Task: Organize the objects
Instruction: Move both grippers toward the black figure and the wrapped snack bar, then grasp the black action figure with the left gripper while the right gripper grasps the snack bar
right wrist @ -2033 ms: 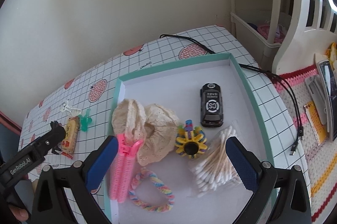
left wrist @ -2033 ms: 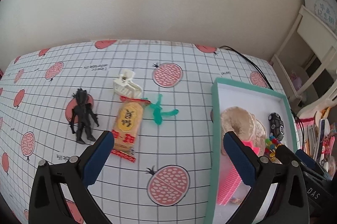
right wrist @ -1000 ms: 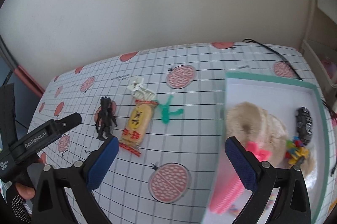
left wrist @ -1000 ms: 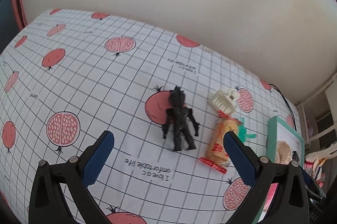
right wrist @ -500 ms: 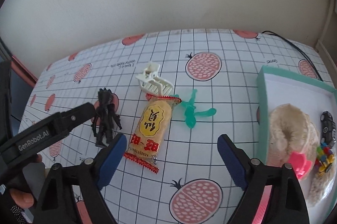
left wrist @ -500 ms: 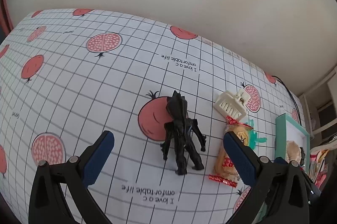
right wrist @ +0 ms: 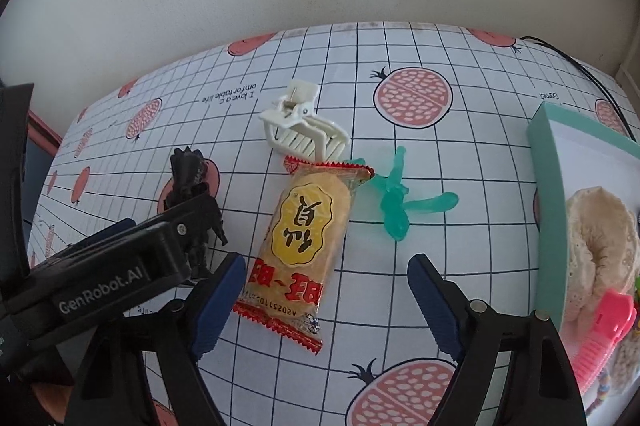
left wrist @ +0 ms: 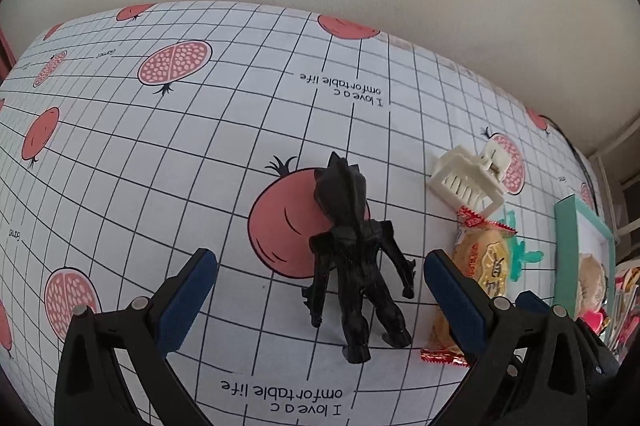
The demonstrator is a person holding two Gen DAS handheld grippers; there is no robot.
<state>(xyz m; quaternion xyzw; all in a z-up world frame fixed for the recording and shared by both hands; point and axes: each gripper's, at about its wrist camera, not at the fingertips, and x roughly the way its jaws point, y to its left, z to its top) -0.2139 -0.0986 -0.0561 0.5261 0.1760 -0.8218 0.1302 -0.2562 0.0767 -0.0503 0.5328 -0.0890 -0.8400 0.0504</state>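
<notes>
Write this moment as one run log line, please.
left hand-held gripper: open, around black figure | right hand-held gripper: open, over snack packet | tray: partly filled

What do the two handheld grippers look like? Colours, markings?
Both the left gripper and the right gripper have black, angular plastic finger arms with silver screw heads and dark blue pads on the inner faces. The left gripper's black body carries white "GenRobot.AI" lettering. No cables visible on either.

On my tablecloth (right wrist: 460, 266) the figurine (left wrist: 356, 258) stands left of the snack packet (right wrist: 304, 238). The hair clip (right wrist: 304, 134) lies just beyond the packet, the plastic toy (right wrist: 396, 202) right of it, the tray (right wrist: 548, 194) farthest right.
</notes>
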